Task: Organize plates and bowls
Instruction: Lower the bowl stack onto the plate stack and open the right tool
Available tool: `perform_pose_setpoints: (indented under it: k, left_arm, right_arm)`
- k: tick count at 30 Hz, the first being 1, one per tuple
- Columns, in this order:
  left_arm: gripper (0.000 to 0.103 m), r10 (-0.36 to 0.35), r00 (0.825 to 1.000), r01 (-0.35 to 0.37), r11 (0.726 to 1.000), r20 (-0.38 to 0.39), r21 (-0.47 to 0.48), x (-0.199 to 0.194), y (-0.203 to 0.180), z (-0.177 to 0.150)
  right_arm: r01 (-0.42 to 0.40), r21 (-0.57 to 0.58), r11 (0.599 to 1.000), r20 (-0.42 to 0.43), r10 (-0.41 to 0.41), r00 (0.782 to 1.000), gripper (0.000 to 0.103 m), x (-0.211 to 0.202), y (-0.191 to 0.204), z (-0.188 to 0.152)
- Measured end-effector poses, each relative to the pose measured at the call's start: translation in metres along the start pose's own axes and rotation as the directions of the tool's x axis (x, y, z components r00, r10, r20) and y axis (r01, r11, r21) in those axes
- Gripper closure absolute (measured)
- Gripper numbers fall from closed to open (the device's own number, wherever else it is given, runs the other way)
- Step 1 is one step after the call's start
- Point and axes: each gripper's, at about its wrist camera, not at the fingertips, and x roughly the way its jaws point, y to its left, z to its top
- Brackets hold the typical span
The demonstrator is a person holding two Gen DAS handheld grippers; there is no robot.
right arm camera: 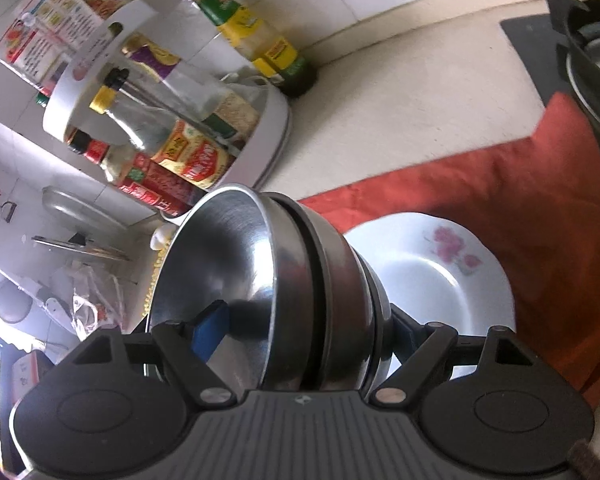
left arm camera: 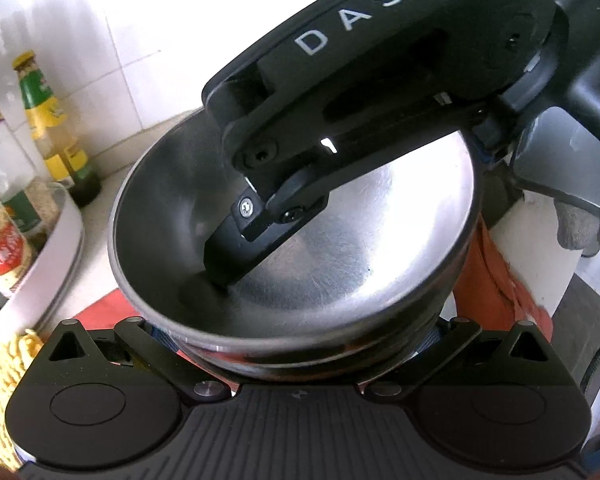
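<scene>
Carrying nested steel bowls (right arm camera: 260,280) above the flowered plate (right arm camera: 440,272).
Right gripper (right arm camera: 300,344) clamps the stack's wall, one finger (left arm camera: 236,248) inside the top bowl; left gripper (left arm camera: 300,340) sits under the stack, its hold too hidden to tell. Tilted, the smooth bowls could slide apart, slip the pinch, and strike the plate on the red cloth (right arm camera: 500,184).

Two close wrist views angled downward, sharing the steel bowls (left arm camera: 300,240).
</scene>
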Motion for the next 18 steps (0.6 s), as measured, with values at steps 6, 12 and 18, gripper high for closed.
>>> perform_pose_setpoints:
  k: [6,12,18]
  left_arm:
    - [0.000,-0.035,0.997,0.036,0.999,-0.064,0.011,0.025,-0.002,-0.006]
    - [0.000,-0.041,0.996,0.043,0.999,-0.078,0.021,0.034,0.013,-0.010]
    - [0.000,-0.068,0.991,0.073,0.997,-0.115,0.039,0.025,0.025,-0.015]
  right_arm:
    - [0.030,-0.009,1.000,-0.002,-0.030,1.000,0.026,0.010,-0.013,-0.006]
    - [0.029,0.023,0.999,-0.003,-0.029,1.000,0.026,0.014,-0.028,-0.010]
    - [0.079,-0.020,0.997,0.027,-0.078,0.997,0.026,0.009,-0.025,-0.013]
